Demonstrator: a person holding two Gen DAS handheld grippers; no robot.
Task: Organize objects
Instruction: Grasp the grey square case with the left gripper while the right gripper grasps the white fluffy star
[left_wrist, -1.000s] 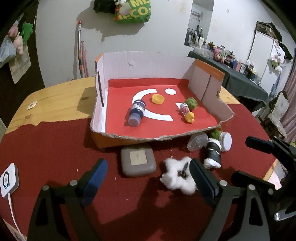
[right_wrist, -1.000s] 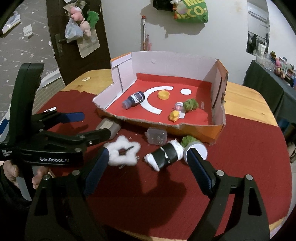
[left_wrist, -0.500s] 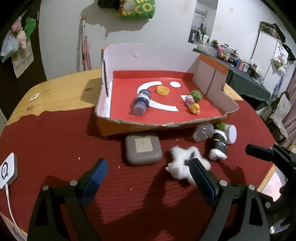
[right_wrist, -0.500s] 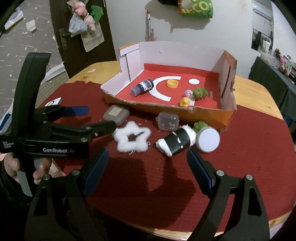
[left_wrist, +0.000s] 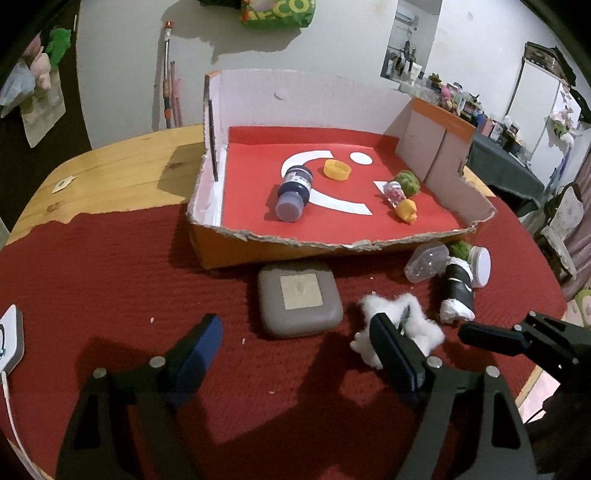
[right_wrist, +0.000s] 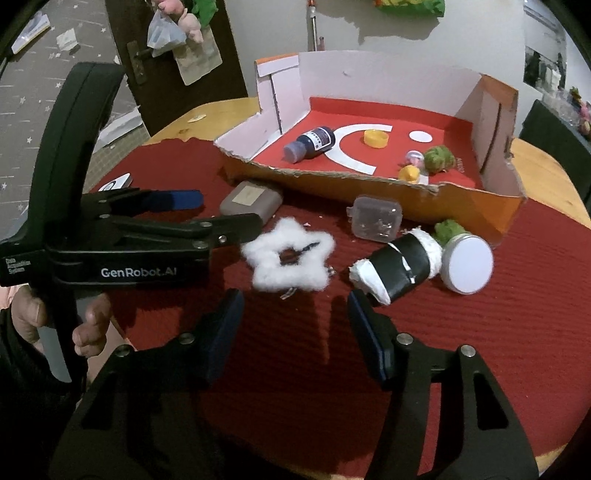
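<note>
On the red cloth lie a grey case (left_wrist: 299, 297) (right_wrist: 251, 203), a white fluffy star (left_wrist: 400, 326) (right_wrist: 290, 256), a black roll with white ends (left_wrist: 458, 291) (right_wrist: 399, 266), a clear small box (left_wrist: 424, 262) (right_wrist: 376, 218) and a white-lidded jar (left_wrist: 480, 260) (right_wrist: 467, 264). My left gripper (left_wrist: 295, 343) (right_wrist: 229, 213) hovers just short of the grey case, its jaws closing on nothing; one finger stands beside the star. My right gripper (right_wrist: 295, 317) (left_wrist: 517, 339) sits low in front of the star, jaws closing, nothing between them.
A torn cardboard box (left_wrist: 295, 240) (right_wrist: 332, 177) behind holds a dark blue bottle (left_wrist: 293, 192), an orange cap (left_wrist: 337, 170), a green ball (left_wrist: 406, 182) and a yellow toy (left_wrist: 406, 210). A second green ball (right_wrist: 448, 229) lies by the jar. A white device (left_wrist: 11, 339) lies at the left edge.
Both pairs of jaws have narrowed, the right pair more. The right gripper has sunk closer to the cloth and the star. Objects on the table have not moved.
</note>
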